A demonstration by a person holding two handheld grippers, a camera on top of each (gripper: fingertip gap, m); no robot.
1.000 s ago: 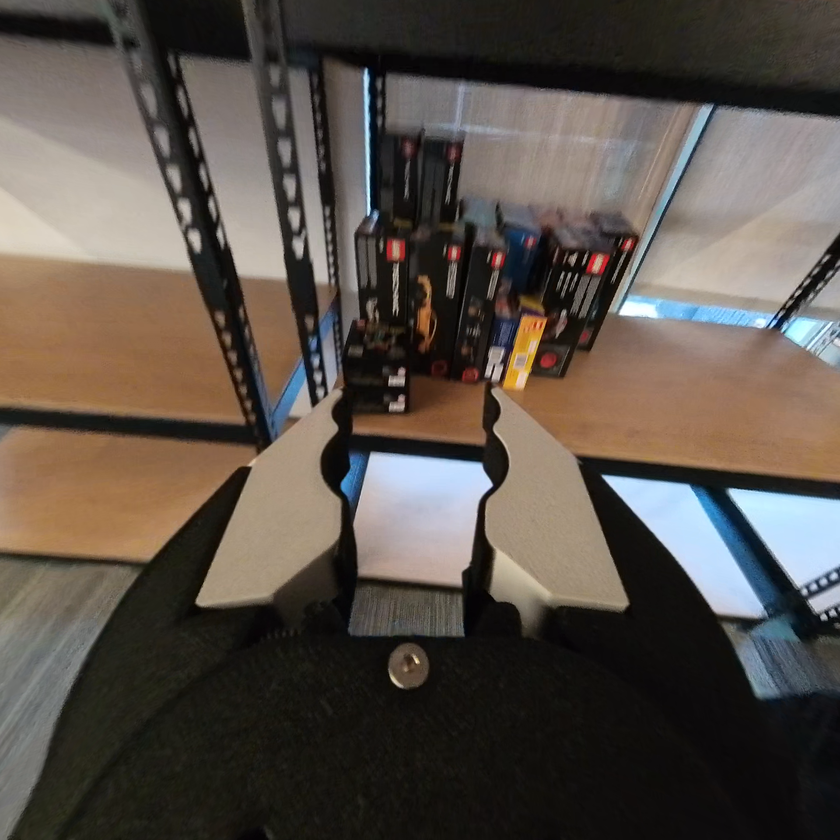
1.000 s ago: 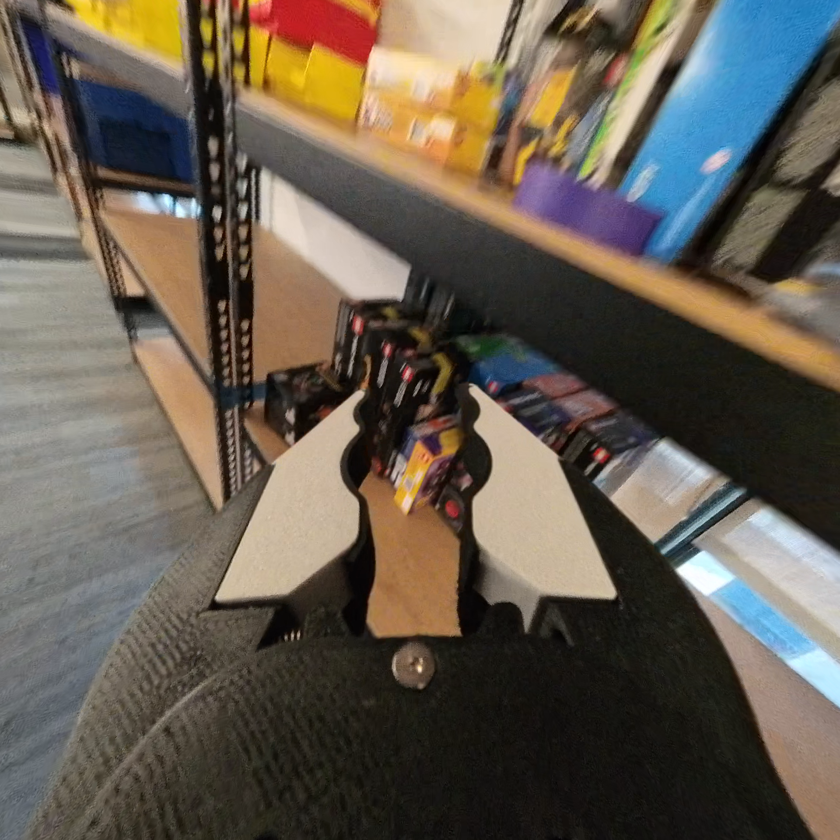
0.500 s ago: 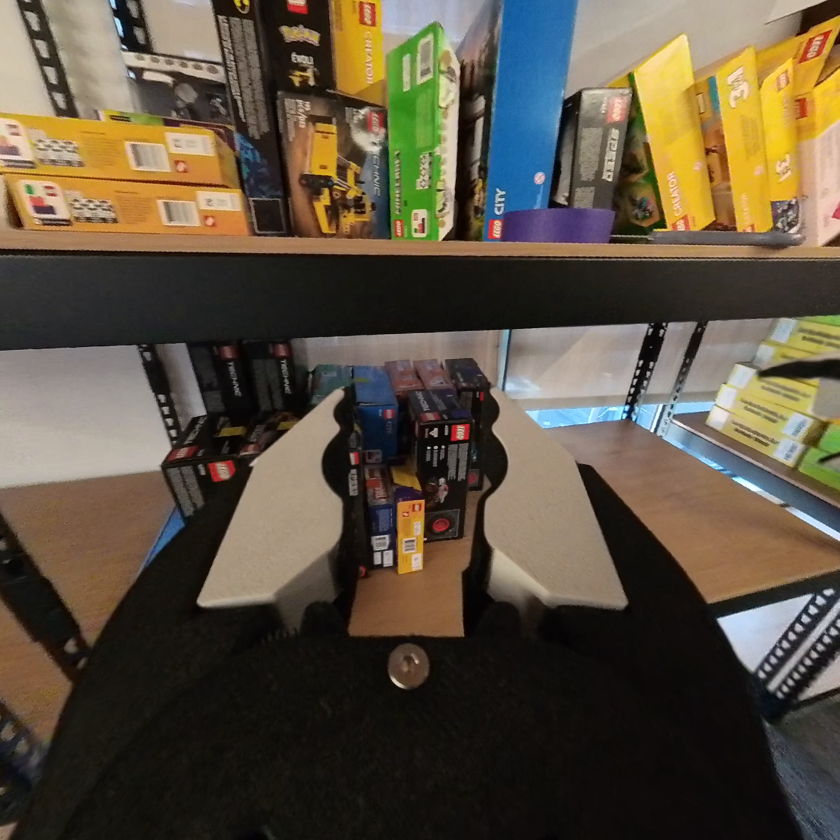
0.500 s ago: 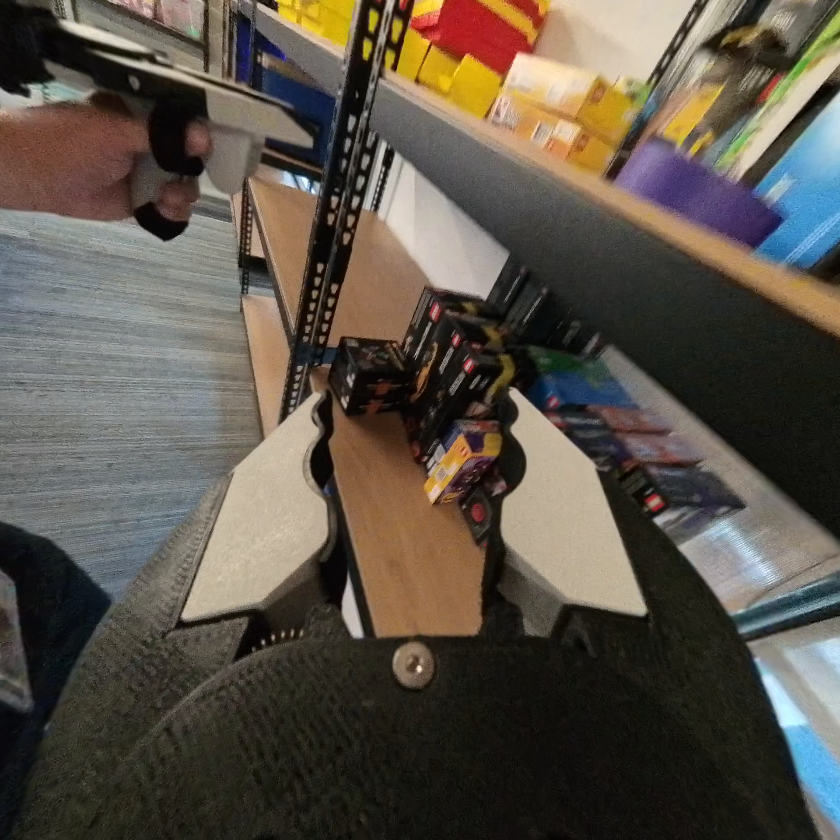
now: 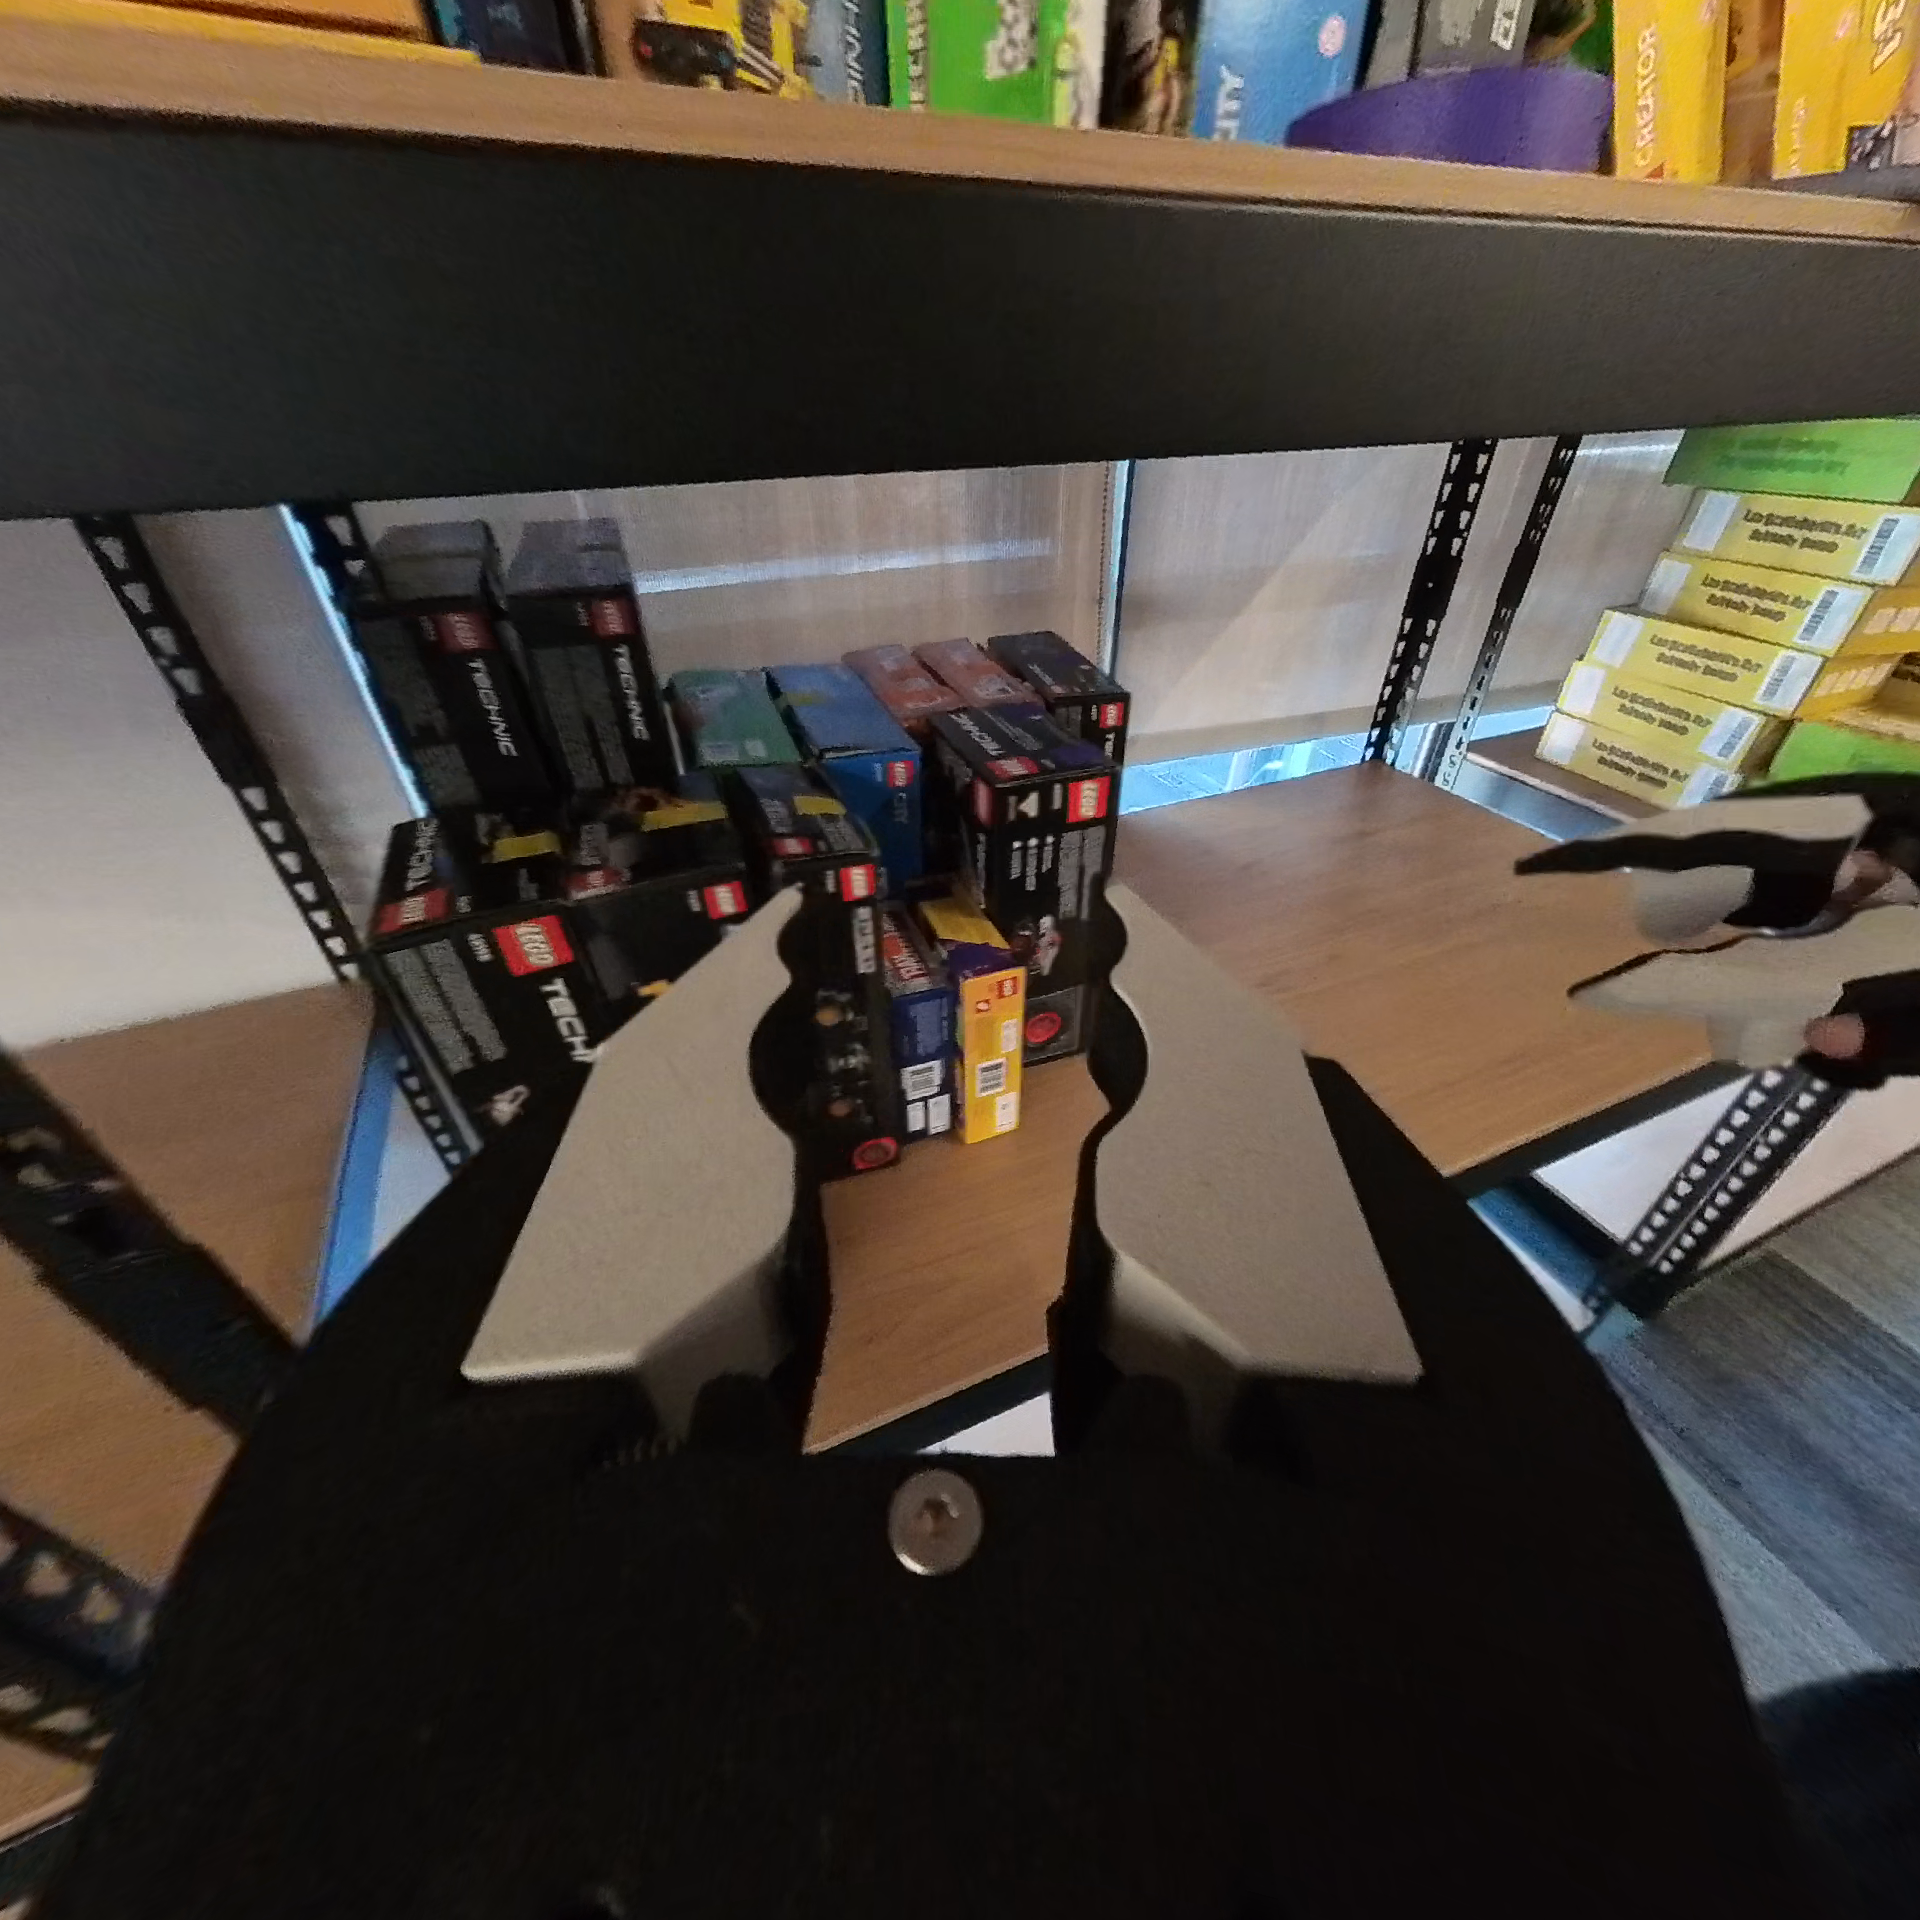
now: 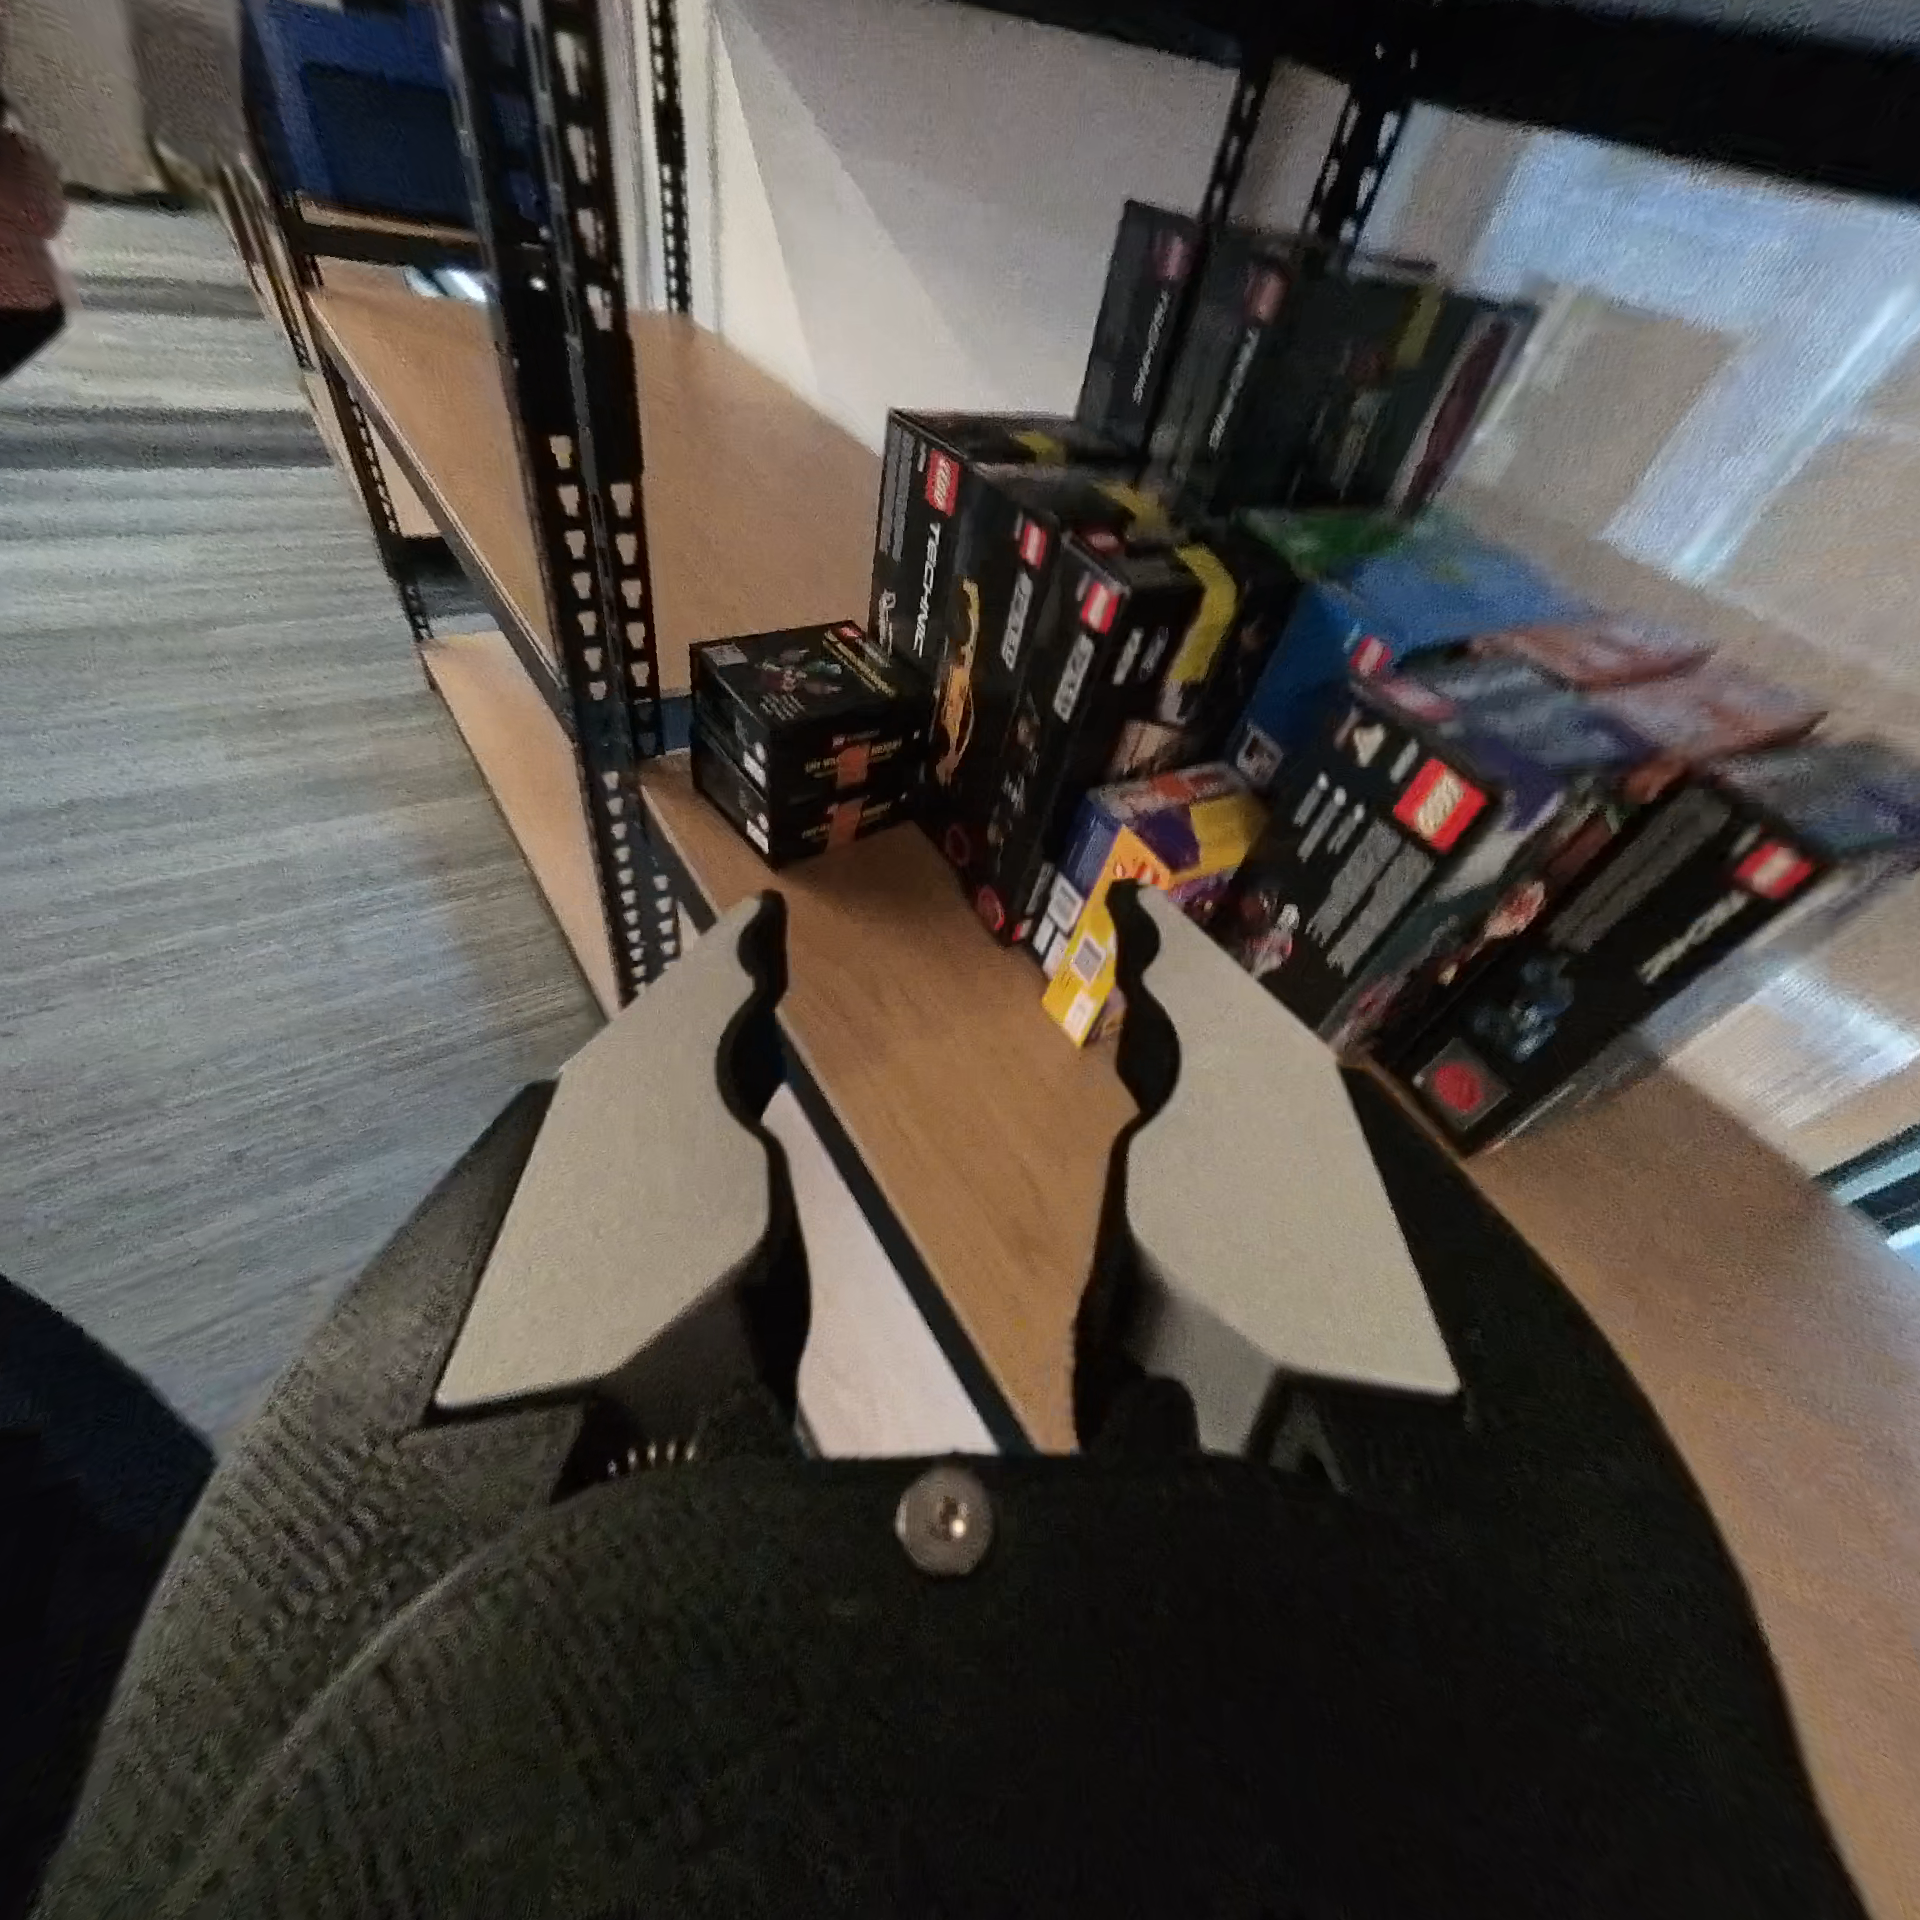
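A cluster of toy-brick boxes stands on the wooden shelf board (image 5: 1351,935). It includes tall black boxes (image 5: 499,686), a blue box (image 5: 852,748), a black box at the front right (image 5: 1039,831) and a small yellow box (image 5: 987,1049). My left gripper (image 5: 951,904) is open and empty, in front of the shelf edge, pointing at the yellow box. My right gripper (image 6: 945,904) is open and empty over the shelf's front edge; it also shows at the right of the left wrist view (image 5: 1558,935). Its right finger sits just before the yellow box (image 6: 1091,966). Two stacked small black boxes (image 6: 810,738) lie at the left.
A black shelf beam (image 5: 935,312) runs overhead with several colourful boxes (image 5: 987,52) above it. Black perforated uprights (image 6: 592,520) stand at the left. Yellow boxes (image 5: 1714,665) are stacked on the neighbouring shelf at right. Grey carpet (image 6: 208,779) lies below. About 25 cm separates my left fingertips from my right.
Both grippers have moved closer to the box cluster. The left view has dropped under the upper shelf. The right gripper now reaches over the shelf edge and shows in the left view.
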